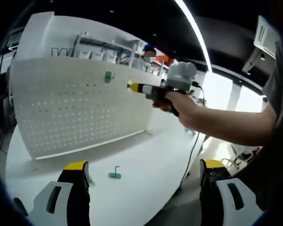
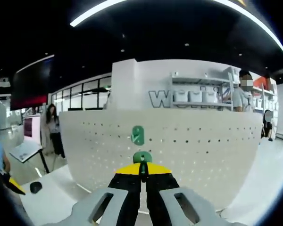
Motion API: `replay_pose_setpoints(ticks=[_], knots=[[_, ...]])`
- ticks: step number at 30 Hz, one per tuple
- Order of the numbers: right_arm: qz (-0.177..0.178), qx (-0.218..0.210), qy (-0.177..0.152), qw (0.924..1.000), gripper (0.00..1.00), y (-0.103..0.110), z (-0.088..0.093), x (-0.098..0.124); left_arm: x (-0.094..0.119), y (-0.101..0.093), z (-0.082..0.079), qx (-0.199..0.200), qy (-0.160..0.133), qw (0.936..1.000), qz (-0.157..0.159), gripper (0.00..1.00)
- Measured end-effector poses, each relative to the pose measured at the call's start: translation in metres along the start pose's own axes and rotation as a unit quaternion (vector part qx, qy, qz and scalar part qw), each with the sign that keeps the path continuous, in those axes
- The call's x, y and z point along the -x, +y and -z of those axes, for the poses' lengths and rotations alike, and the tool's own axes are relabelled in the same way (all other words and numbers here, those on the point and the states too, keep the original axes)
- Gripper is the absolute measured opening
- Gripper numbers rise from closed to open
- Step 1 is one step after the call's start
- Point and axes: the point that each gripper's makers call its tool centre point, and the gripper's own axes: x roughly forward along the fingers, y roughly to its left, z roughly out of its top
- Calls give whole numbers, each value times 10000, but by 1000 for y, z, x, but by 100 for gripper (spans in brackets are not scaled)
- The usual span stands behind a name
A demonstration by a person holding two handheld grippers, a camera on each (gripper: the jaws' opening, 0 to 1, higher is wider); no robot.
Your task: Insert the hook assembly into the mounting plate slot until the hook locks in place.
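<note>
In the right gripper view, I have the right gripper [image 2: 142, 170] clamped on a green hook [image 2: 142, 157], jaws together around it, just in front of the white pegboard [image 2: 203, 155]. A second green hook [image 2: 138, 135] already hangs on the board at 12 o'clock from the held one. In the left gripper view, the left gripper [image 1: 144, 172] stands with jaws apart above the white table [image 1: 146, 160]; a third green hook [image 1: 115, 173] lies between them.
</note>
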Motion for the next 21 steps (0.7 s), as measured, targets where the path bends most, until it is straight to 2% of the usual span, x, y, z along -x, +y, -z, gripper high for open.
replay_pose_setpoints(ticks=[6, 21], knots=[[3, 26, -8, 10000, 0, -1, -1, -8, 1, 3, 1, 42, -4, 10000, -44, 99], [178, -7, -237, 9996, 0, -16, -23, -37, 0, 11, 2, 152, 6, 9998, -104, 98]])
